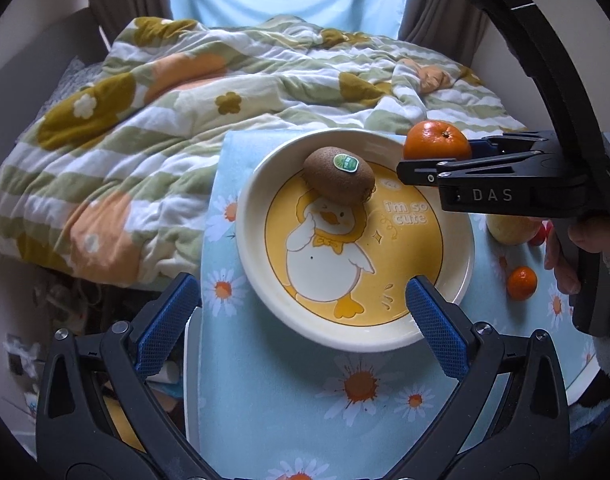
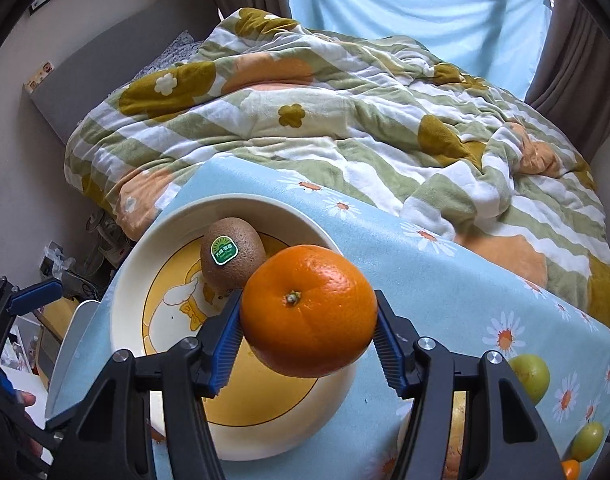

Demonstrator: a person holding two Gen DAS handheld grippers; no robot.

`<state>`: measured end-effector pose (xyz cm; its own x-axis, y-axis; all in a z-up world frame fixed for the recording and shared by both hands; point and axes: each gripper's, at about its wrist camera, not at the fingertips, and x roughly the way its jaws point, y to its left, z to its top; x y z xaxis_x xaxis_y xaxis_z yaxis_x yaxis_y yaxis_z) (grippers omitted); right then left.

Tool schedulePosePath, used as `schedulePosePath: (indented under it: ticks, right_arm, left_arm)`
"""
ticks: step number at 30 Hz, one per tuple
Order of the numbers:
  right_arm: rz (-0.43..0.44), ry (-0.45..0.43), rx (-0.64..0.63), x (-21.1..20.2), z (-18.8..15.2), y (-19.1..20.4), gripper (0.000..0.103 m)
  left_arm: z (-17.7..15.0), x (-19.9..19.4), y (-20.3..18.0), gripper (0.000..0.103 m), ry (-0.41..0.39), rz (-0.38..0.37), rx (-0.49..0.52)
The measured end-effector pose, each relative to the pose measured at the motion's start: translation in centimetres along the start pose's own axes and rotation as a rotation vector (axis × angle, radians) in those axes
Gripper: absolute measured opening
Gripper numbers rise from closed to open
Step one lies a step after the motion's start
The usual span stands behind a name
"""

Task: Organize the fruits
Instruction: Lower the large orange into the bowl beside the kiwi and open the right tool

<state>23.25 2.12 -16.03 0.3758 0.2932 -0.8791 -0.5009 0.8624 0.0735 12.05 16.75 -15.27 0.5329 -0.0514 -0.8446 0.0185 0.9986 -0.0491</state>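
Observation:
A cream plate point(image 1: 257, 200) with a yellow duck picture sits on the daisy tablecloth; it also shows in the right wrist view point(image 2: 133, 292). A brown kiwi point(image 1: 339, 180) with a green sticker lies on its far side, also seen in the right wrist view point(image 2: 233, 254). My right gripper point(image 2: 307, 334) is shut on a large orange point(image 2: 309, 310) and holds it above the plate's right rim; the orange point(image 1: 435, 140) and gripper point(image 1: 415, 164) show in the left wrist view. My left gripper point(image 1: 301, 312) is open and empty over the plate's near edge.
A small mandarin point(image 1: 521, 283) and a yellow-green fruit point(image 1: 511, 230) lie on the cloth right of the plate. Green fruits point(image 2: 531, 376) point(image 2: 587, 442) lie at the right. A rumpled flowered quilt point(image 1: 185, 112) covers the bed behind the table. Clutter lies on the floor at the left.

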Motion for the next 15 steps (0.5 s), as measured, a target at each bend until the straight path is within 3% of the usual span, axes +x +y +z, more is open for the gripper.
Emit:
schedulePosePath:
  ticks: [11, 13, 14, 15]
  right_arm:
    - [-0.064, 0.027, -0.138, 2.0, 0.1, 1.5, 0.057]
    - [-0.065, -0.006, -0.144, 1.3, 0.2, 1.5, 0.069]
    - [-0.048, -0.025, -0.141, 0.9, 0.3, 1.5, 0.091]
    - [-0.031, -0.042, -0.139, 0.5, 0.3, 1.4, 0.103]
  left_arm:
    - [-0.8, 0.7, -0.2, 0.103, 0.013, -0.023, -0.009]
    - [-0.8, 0.5, -0.5, 0.103, 0.013, -0.021, -0.013]
    - [-0.8, 0.5, -0.6, 0.103, 0.013, -0.018, -0.014]
    - [-0.9, 0.4, -0.6, 0.103, 0.013, -0.018, -0.016]
